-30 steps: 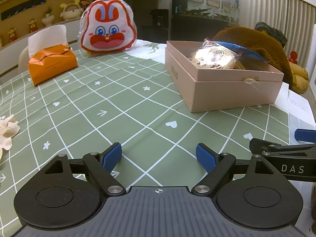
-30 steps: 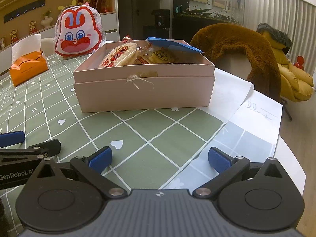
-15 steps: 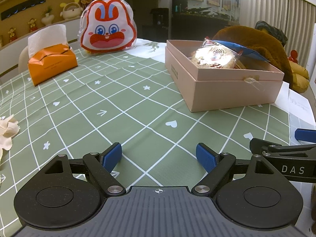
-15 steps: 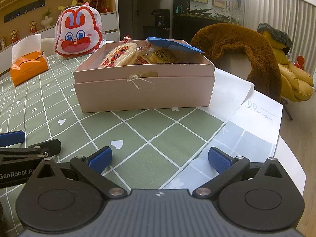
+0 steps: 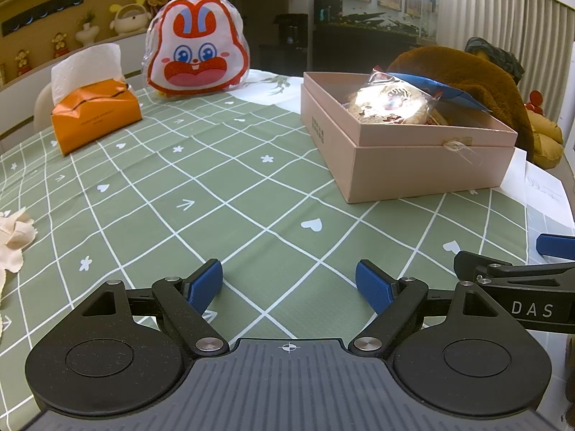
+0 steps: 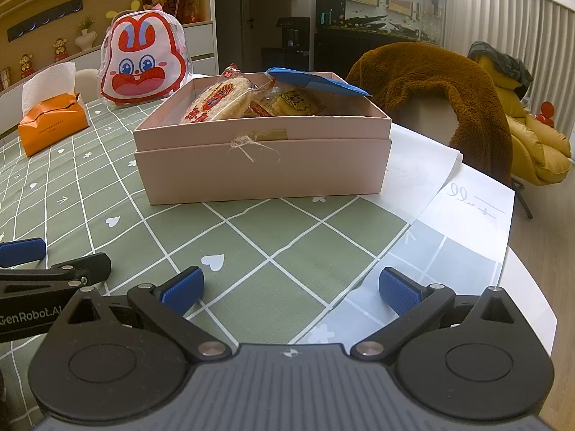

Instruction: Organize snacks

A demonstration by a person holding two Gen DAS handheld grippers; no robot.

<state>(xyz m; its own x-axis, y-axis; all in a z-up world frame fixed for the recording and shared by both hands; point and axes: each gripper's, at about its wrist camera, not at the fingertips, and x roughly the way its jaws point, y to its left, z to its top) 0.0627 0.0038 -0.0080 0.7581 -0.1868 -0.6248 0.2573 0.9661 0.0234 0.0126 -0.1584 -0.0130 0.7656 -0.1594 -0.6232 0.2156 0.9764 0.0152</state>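
Observation:
A pink cardboard box (image 5: 424,165) (image 6: 262,172) stands on the green checked tablecloth (image 5: 215,197) and holds several wrapped snacks: a round rice cracker (image 6: 219,102), a yellow packet (image 6: 296,102) and a blue packet (image 6: 320,82) leaning on the far rim. In the left wrist view a shiny wrapped cracker (image 5: 391,102) shows on top. My left gripper (image 5: 289,283) hovers open and empty over the cloth, well short of the box. My right gripper (image 6: 291,287) is open and empty too, in front of the box.
A rabbit-face bag (image 5: 197,59) and an orange tissue box (image 5: 95,118) sit at the far left. Crumpled paper (image 5: 12,230) lies at the left edge. A brown fleece (image 6: 431,82) drapes a chair behind the box. White paper (image 6: 467,222) covers the table's right rim.

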